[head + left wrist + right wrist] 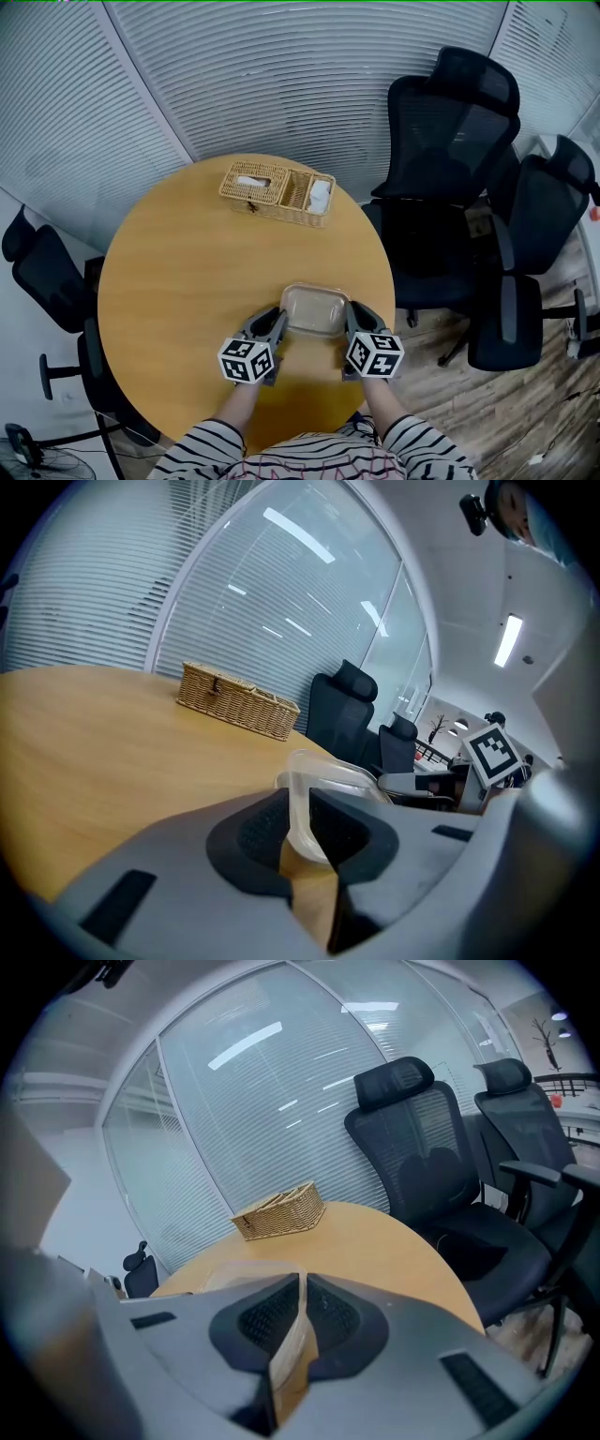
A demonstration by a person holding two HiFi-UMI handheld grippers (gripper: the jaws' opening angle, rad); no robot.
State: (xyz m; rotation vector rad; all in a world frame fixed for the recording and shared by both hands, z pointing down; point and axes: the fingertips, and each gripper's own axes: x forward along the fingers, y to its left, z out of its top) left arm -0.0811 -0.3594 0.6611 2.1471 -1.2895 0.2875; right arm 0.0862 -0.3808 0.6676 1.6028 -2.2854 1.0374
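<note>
A shallow clear plastic container (314, 308) sits near the front edge of the round wooden table (178, 272). My left gripper (278, 323) is shut on the container's left rim; in the left gripper view the clear rim (298, 808) is pinched between the dark pads. My right gripper (351, 319) is shut on the right rim, whose thin wall (298, 1335) stands between its pads. The container looks empty. The right gripper's marker cube (493, 753) shows across it in the left gripper view.
A wicker basket (277, 193) with two compartments and white items stands at the table's far side. Black office chairs (450, 178) crowd the right side, another chair (47, 277) stands at the left. Slatted blinds line the curved wall behind.
</note>
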